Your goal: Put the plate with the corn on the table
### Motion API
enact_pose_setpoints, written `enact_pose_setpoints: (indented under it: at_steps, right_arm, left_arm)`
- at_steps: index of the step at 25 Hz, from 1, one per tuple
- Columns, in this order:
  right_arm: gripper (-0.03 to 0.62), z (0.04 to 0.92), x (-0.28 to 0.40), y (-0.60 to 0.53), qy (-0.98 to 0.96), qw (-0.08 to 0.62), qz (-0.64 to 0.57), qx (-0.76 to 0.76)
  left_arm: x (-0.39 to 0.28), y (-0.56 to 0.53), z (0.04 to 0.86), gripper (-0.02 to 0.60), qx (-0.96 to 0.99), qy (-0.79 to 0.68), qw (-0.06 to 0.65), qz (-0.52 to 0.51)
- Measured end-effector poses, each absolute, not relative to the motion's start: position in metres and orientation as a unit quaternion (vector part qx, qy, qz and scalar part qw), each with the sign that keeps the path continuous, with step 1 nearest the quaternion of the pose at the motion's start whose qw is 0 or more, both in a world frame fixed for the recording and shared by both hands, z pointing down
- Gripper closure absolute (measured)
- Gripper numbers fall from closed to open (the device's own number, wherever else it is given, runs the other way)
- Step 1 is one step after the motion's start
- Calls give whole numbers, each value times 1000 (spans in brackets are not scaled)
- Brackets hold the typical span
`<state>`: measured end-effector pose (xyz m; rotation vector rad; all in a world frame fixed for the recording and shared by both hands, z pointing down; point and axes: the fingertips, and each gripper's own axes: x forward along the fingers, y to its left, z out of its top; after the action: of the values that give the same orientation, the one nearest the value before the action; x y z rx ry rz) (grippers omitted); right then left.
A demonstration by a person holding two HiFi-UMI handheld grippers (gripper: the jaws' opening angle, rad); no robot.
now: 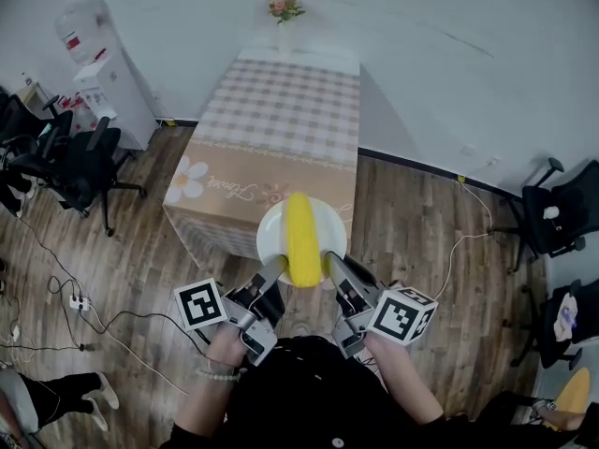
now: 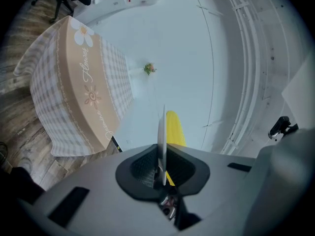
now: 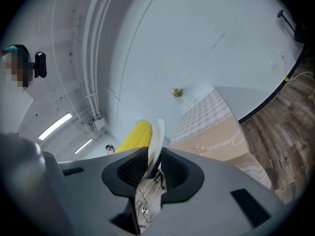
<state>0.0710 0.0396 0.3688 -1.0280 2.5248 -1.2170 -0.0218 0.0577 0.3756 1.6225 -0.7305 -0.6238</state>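
In the head view a white plate (image 1: 273, 235) with a yellow corn cob (image 1: 300, 238) lying on it is held in the air in front of me, over the near end of the table (image 1: 281, 110), which has a checked cloth. My left gripper (image 1: 272, 272) is shut on the plate's near left rim. My right gripper (image 1: 333, 266) is shut on its near right rim. The left gripper view has the plate (image 2: 162, 129) edge-on between the jaws (image 2: 161, 168), the corn (image 2: 175, 127) beside it. The right gripper view shows the plate (image 3: 157, 135) pinched too, corn (image 3: 135, 137) to its left.
A small vase of flowers (image 1: 284, 9) stands at the table's far end by the white wall. Office chairs (image 1: 80, 162) and a water dispenser (image 1: 98, 73) are at the left, another chair (image 1: 557, 218) at the right. Cables (image 1: 56, 288) run across the wooden floor.
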Motion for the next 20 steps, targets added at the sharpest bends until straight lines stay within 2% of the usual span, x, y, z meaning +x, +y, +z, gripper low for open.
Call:
enact_pose_setpoints:
  at_steps: [20]
  right_arm:
    - [485,372,80,17,840,82,-421,-332]
  left_arm:
    - [-12,39,375,546,690,-333,585,-267]
